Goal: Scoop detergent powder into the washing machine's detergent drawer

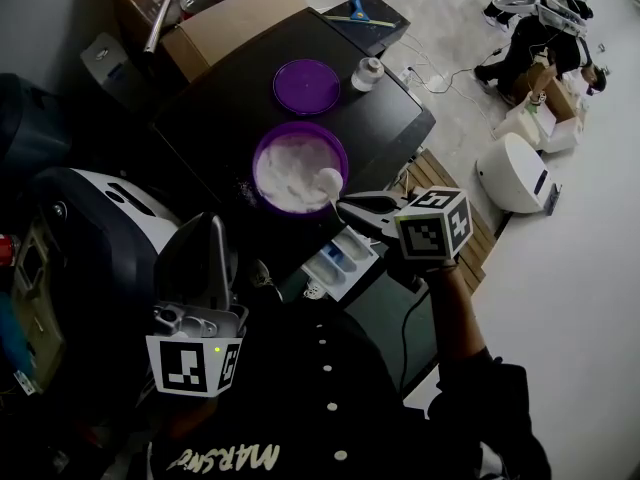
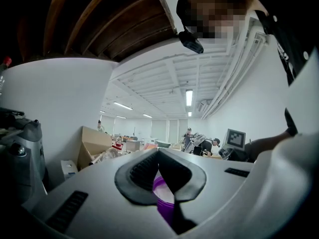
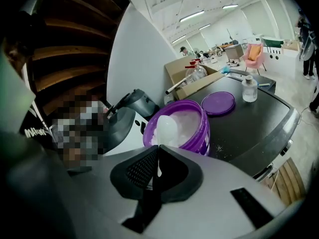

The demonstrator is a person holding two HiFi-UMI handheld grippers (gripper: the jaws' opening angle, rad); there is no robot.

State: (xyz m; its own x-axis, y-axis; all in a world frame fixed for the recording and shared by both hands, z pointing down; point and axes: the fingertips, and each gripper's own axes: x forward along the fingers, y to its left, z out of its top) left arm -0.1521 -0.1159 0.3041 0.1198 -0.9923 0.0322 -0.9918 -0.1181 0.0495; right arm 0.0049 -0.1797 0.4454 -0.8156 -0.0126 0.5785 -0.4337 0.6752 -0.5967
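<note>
A purple tub [image 1: 300, 166] full of white powder stands on the black washing machine top [image 1: 400, 118]. My right gripper [image 1: 345, 205] is shut on the handle of a white scoop [image 1: 328, 182], whose bowl hangs over the tub's near rim. In the right gripper view the scoop [image 3: 167, 128] sits just above the powder in the tub [image 3: 197, 128], beyond the right gripper [image 3: 158, 149]. The detergent drawer [image 1: 340, 260] is pulled out below the gripper. My left gripper [image 1: 210, 226] stays low at the left, shut and empty [image 2: 158, 153], with the tub [image 2: 167, 195] beyond it.
The purple lid [image 1: 306, 86] and a small white bottle [image 1: 367, 73] lie behind the tub. A cardboard box [image 1: 230, 18] stands at the back. To the right are a wooden pallet [image 1: 470, 230], a white appliance [image 1: 515, 173] and people [image 1: 540, 38].
</note>
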